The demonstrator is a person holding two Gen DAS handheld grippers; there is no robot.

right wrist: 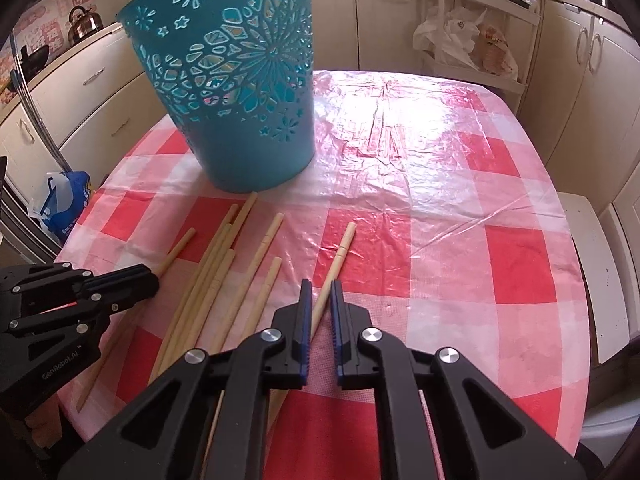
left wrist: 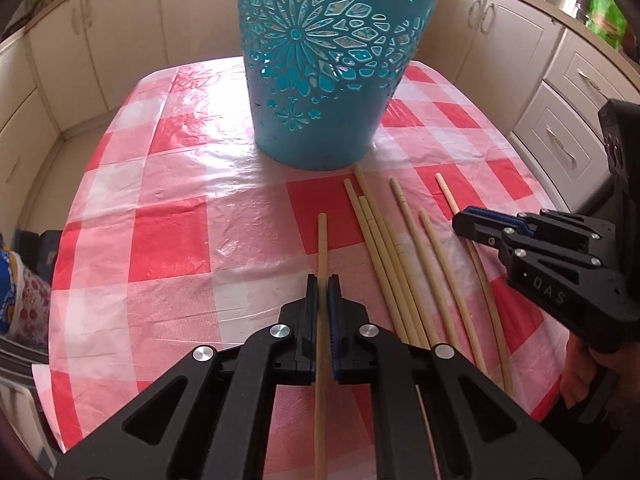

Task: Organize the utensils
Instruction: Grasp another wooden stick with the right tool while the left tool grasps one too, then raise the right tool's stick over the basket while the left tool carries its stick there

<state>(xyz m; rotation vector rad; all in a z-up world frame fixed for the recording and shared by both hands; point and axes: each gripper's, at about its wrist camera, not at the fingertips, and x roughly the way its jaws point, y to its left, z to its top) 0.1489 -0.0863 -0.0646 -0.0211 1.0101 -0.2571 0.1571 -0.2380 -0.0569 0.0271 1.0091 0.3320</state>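
Read "DAS" in pale letters on the right gripper [left wrist: 464, 226] and "GenRobot.AI" on the left gripper [right wrist: 154, 280]. Showed pale, slim, round wooden chopsticks [left wrist: 384, 248], some ringed near one end, lying fanned on a red-and-white checked tablecloth [left wrist: 168, 208] just before a teal bin [left wrist: 320, 60] pierced with flower cut-outs. Had the left jaws clenched on one chopstick [left wrist: 322, 240], set apart from the rest. Had the right jaws nearly shut around another chopstick [right wrist: 340, 252]; could not tell whether pressing it.
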